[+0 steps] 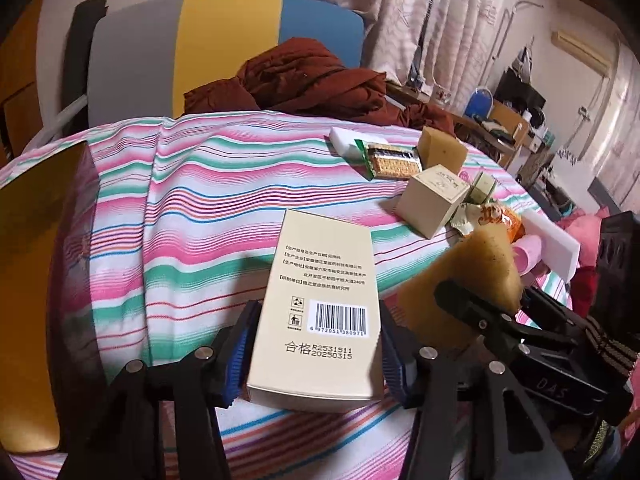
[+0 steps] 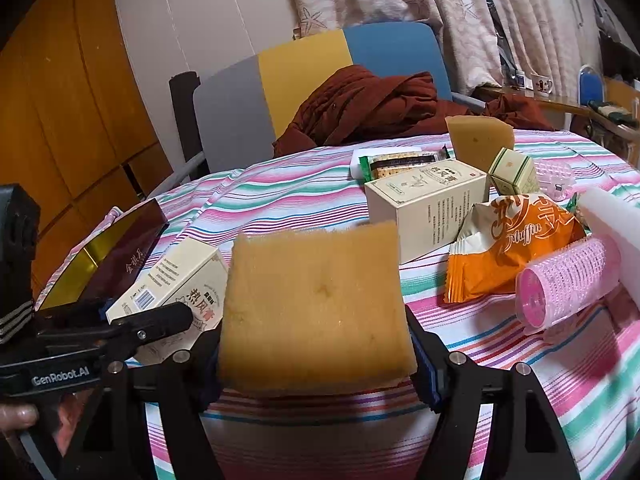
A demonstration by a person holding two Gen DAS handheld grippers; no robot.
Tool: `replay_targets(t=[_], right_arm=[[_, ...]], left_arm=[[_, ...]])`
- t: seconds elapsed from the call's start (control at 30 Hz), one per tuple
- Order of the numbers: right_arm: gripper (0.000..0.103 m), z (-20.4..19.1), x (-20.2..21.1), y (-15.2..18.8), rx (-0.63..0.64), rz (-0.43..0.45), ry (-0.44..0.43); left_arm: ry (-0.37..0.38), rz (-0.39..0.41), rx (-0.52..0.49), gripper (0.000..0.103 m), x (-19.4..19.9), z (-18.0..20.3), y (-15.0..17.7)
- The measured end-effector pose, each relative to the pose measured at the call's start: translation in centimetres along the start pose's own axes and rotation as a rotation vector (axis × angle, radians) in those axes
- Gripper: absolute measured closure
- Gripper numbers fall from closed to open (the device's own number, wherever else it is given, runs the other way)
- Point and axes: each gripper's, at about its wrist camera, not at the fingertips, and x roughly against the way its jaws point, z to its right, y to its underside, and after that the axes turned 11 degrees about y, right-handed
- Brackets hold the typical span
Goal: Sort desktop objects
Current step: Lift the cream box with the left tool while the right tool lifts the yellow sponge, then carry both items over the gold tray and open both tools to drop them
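A long beige box (image 1: 316,312) with a barcode lies on the striped tablecloth (image 1: 192,208), pointing away from me. My left gripper (image 1: 316,356) has its blue pads against both long sides of the box's near end. The same box (image 2: 176,276) shows at the left of the right wrist view, with one left finger (image 2: 160,318) in front of it. My right gripper (image 2: 316,356) is shut on a yellow sponge (image 2: 316,304) and holds it upright above the table's near edge. That sponge (image 1: 476,264) appears just right of the box.
Right of centre lie a second beige box (image 2: 428,208), another sponge (image 2: 478,136), a cracker pack (image 2: 400,162), a small green-trimmed box (image 2: 514,176), an orange muffin packet (image 2: 516,248), a pink hair roller (image 2: 564,280) and a white block (image 2: 616,216). A maroon-and-gold box (image 2: 116,256) sits far left.
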Motion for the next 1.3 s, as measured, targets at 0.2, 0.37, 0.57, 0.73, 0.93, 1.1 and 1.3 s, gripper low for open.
replay_targets(t=[0.2, 0.37, 0.57, 0.73, 0.93, 1.1, 1.3], right_arm=[[0.029, -0.8, 0.5, -0.7, 0.011, 0.01, -0.028], [0.029, -3.0, 1.3, -2.0, 0.045, 0.033, -0.087], [0.029, -8.2, 1.6, -4.5, 0.097, 0.042, -0.234], [0.029, -14.9, 1.5, -5.9, 0.187, 0.044, -0.368], [0.029, -22.4, 0.1, -7.0, 0.244, 0.002, -0.489], [0.027, -27.7, -2.1, -7.4, 0.281, -0.057, -0.54], [0.014, -28.8, -3.4, -6.7, 0.269, -0.107, -0.552]], left_arm=[[-0.006, 0.079, 0.024, 0.047, 3.2, -0.6, -0.4], [-0.057, 0.149, 0.022, 0.047, 7.1, -1.8, -1.2], [-0.195, 0.199, 0.087, 0.047, 11.2, -6.3, -1.3], [-0.316, 0.22, 0.15, 0.047, 14.0, -10.6, -0.4], [-0.428, 0.218, 0.239, 0.046, 15.8, -15.5, 0.6], [-0.489, 0.205, 0.295, 0.046, 16.5, -18.7, 0.7], [-0.497, 0.236, 0.333, 0.041, 17.4, -19.7, 1.0]])
